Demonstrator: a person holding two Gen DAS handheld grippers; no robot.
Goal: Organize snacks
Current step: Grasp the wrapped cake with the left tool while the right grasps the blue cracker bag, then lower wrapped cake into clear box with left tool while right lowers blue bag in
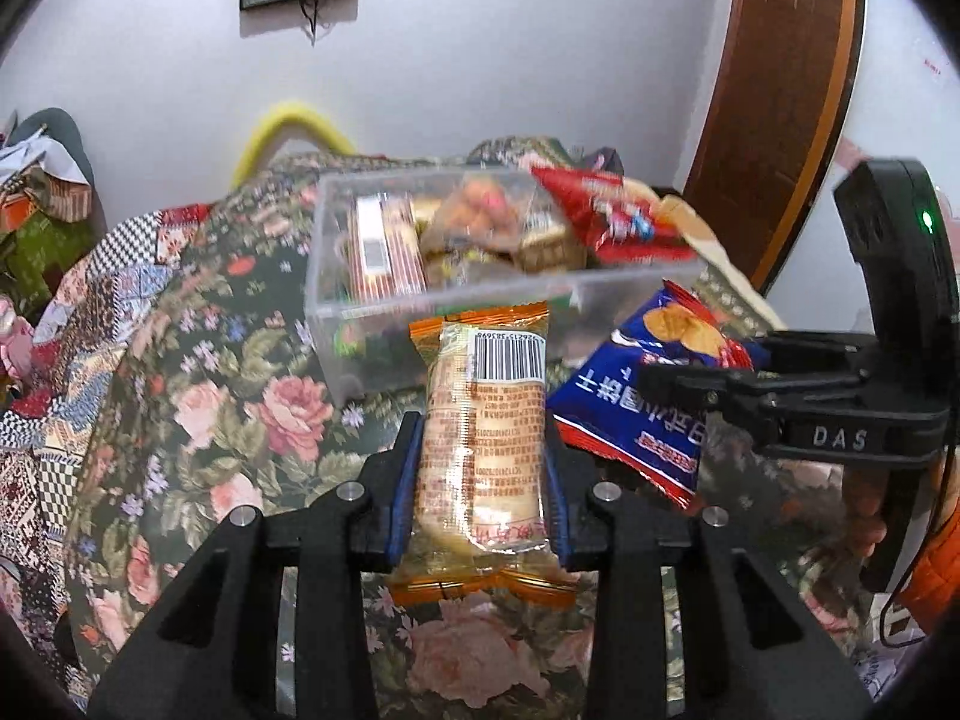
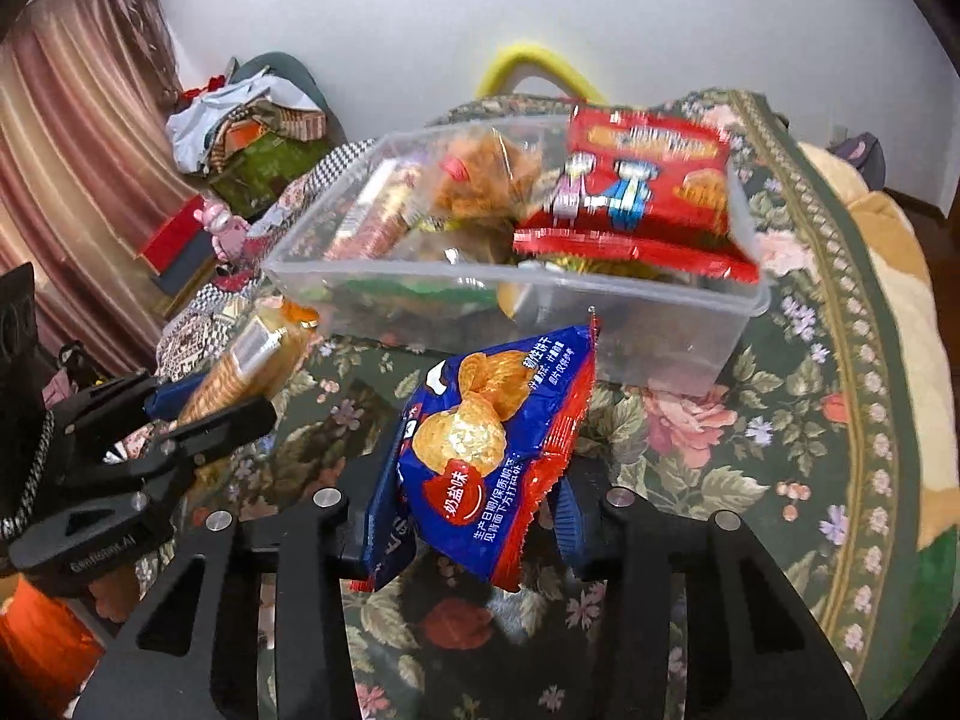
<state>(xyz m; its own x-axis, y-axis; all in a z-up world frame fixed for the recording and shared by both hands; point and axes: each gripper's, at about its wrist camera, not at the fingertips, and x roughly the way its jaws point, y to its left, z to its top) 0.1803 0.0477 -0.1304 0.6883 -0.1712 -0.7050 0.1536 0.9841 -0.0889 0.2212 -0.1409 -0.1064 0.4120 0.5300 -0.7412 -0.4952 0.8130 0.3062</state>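
My left gripper (image 1: pixel 480 450) is shut on an orange-ended clear cracker pack (image 1: pixel 486 420), held above the floral cloth just in front of the clear plastic box (image 1: pixel 444 300). My right gripper (image 2: pixel 474 498) is shut on a blue and red biscuit bag (image 2: pixel 486 450), also just in front of the box (image 2: pixel 600 294). The box holds several snacks, with a red bag (image 2: pixel 648 192) on top at its right. In the left wrist view the right gripper (image 1: pixel 678 384) holds the blue bag (image 1: pixel 648 408) at right. In the right wrist view the left gripper (image 2: pixel 198 408) holds the cracker pack (image 2: pixel 252 366) at left.
A floral cloth (image 2: pixel 780 420) covers the round table. A patchwork-covered pile with boxes and clothes (image 2: pixel 240 138) stands at the left. A yellow tube (image 1: pixel 288 126) arches behind the table. A brown door (image 1: pixel 780 90) is at the back right.
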